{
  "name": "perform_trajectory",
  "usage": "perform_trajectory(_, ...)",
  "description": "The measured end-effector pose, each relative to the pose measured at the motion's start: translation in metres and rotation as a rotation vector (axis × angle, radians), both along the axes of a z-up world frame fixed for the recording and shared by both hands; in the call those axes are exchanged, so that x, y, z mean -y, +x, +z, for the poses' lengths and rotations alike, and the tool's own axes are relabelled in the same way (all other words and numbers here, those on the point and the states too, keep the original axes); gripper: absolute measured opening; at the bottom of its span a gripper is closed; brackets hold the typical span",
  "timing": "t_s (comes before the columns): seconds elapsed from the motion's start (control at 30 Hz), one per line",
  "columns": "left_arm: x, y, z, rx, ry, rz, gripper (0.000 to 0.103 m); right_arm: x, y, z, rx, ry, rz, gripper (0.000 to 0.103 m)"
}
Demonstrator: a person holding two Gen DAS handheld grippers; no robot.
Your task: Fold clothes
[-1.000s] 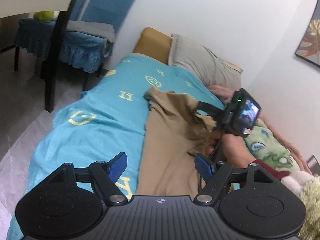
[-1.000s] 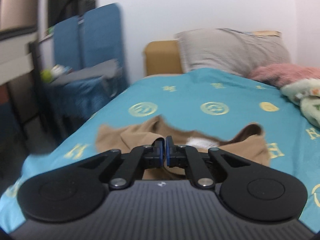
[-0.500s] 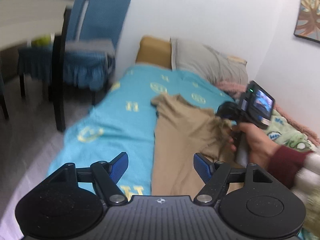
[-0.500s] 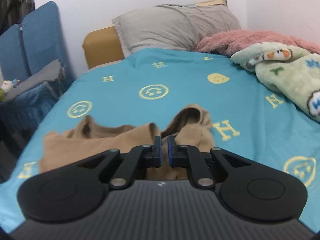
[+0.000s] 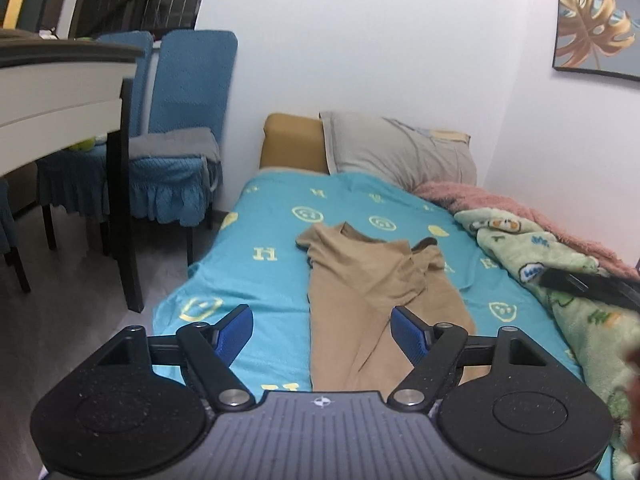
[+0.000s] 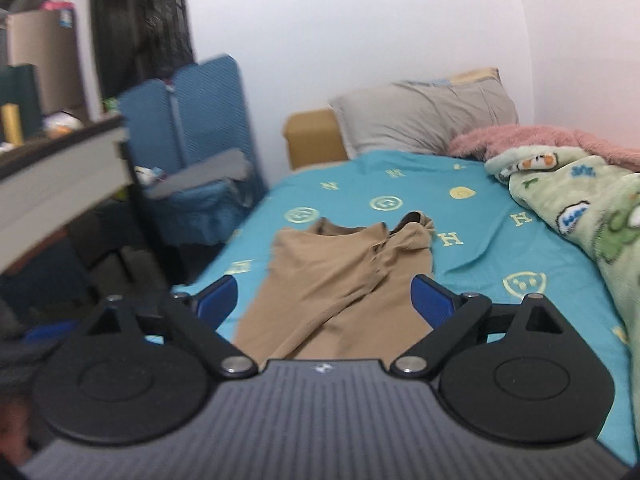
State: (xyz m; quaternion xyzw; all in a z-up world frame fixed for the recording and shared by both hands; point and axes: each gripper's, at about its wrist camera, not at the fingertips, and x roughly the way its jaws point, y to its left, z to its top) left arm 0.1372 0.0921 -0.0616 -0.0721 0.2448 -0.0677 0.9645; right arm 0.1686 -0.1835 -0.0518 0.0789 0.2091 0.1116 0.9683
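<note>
A tan garment (image 5: 372, 292) lies lengthwise on the turquoise bed sheet (image 5: 264, 236), folded along its length, with its collar end toward the pillow. It also shows in the right wrist view (image 6: 344, 276). My left gripper (image 5: 322, 332) is open and empty, held above the near end of the garment. My right gripper (image 6: 324, 300) is open and empty, pulled back above the garment's near end. A dark part of the right gripper (image 5: 580, 284) shows at the right edge of the left wrist view.
A grey pillow (image 5: 400, 152) and tan headboard (image 5: 292, 144) are at the bed's far end. A green and pink blanket (image 5: 560, 264) is heaped along the right side. Blue chairs (image 5: 176, 132) and a table (image 5: 52, 92) stand left of the bed.
The right gripper has opened and let go of the garment, then drawn back from it. The left gripper has drawn back and risen. The garment now lies flat on the bed.
</note>
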Motion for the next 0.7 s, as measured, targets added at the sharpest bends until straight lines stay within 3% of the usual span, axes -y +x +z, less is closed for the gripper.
perform_trajectory(0.1,0.0,-0.006,0.004,-0.024,-0.018,-0.009,0.078,0.012,-0.048,0.008,0.025,0.05,-0.005,0.095)
perform_trajectory(0.23,0.0,0.0,-0.006,-0.142,-0.044,-0.062,0.079,0.03,-0.09,0.009,0.05,0.078,-0.036,0.095)
perform_trajectory(0.33,-0.008,0.009,-0.027,-0.277,-0.09,-0.038,0.078,0.045,-0.096,0.003,0.041,0.09,-0.063,0.095)
perform_trajectory(0.53,-0.032,0.018,-0.074,-0.558,-0.145,0.109,0.074,0.071,-0.087,-0.014,-0.016,0.153,-0.128,0.095)
perform_trajectory(0.7,-0.045,0.014,-0.095,-0.687,-0.228,0.155,0.073,0.081,-0.077,-0.028,-0.097,0.184,-0.171,0.095)
